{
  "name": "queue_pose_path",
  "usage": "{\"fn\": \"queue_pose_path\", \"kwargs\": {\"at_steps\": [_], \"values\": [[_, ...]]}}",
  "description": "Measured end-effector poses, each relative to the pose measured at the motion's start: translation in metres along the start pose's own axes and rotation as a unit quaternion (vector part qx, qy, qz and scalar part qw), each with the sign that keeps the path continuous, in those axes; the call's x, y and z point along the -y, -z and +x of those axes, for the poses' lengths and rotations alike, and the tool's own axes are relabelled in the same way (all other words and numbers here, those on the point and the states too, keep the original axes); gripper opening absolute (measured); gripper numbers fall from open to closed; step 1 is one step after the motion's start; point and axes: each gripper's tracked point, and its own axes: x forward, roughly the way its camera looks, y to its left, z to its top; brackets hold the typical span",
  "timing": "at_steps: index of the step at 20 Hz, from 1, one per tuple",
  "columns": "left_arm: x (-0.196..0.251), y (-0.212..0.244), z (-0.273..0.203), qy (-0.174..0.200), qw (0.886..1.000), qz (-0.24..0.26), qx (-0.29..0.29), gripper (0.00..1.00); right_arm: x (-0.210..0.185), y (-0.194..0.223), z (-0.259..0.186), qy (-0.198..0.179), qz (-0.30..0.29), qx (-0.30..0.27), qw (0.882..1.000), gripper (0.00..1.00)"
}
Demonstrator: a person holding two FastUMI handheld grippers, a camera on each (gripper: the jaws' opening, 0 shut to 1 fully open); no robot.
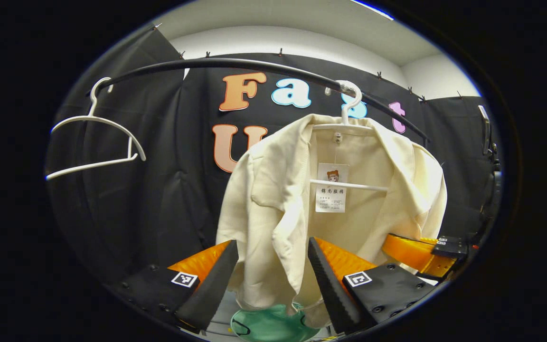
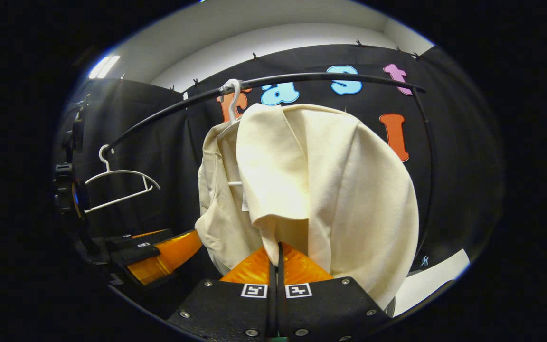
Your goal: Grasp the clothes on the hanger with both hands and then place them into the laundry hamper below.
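A cream shirt (image 1: 283, 190) hangs on a white hanger (image 1: 349, 109) from a black rail (image 1: 254, 65), with a paper tag inside its collar. My left gripper (image 1: 271, 285) is open, and the shirt's front hem hangs between its fingers. Under the hem sits the green laundry hamper (image 1: 268, 327). In the right gripper view, my right gripper (image 2: 277, 249) is shut on the lower edge of the shirt (image 2: 330, 190) at its side panel. The left gripper (image 2: 178, 251) reaches in from the left there, and the right gripper (image 1: 399, 248) appears at the shirt's right side in the left gripper view.
An empty white hanger (image 1: 95, 142) hangs on the rail to the left of the shirt, also seen as the bare hanger (image 2: 121, 185) in the right gripper view. The rail (image 2: 302, 78) curves overhead and drops into a post at the right. Black cloth walls close the booth behind.
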Motion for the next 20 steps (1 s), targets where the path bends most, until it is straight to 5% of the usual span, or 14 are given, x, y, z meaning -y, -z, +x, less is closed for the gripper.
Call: {"fn": "queue_pose_path", "kwargs": {"at_steps": [13, 15, 16, 18, 19, 20], "values": [[0.017, 0.016, 0.076, -0.018, 0.998, -0.057, -0.017, 0.95, 0.017, -0.009, -0.017, -0.020, -0.010, 0.005, 1.000, 0.00], [0.018, 0.018, 0.079, -0.016, 0.998, -0.065, -0.022, 0.82, 0.020, -0.010, -0.019, -0.013, -0.013, 0.006, 1.000, 0.00], [0.019, 0.020, 0.081, -0.015, 0.998, -0.062, -0.027, 0.60, 0.021, -0.010, -0.020, -0.009, -0.012, 0.006, 1.000, 0.00], [0.017, 0.020, 0.080, -0.015, 0.998, -0.052, -0.034, 0.55, 0.020, -0.010, -0.019, -0.004, -0.005, 0.006, 1.000, 0.00], [0.019, 0.022, 0.080, -0.012, 0.998, -0.045, -0.037, 0.30, 0.020, -0.011, -0.019, 0.000, -0.003, 0.006, 1.000, 0.00], [0.015, 0.023, 0.079, -0.015, 0.998, -0.037, -0.039, 0.23, 0.021, -0.010, -0.018, 0.005, -0.004, 0.005, 1.000, 0.00]]}}
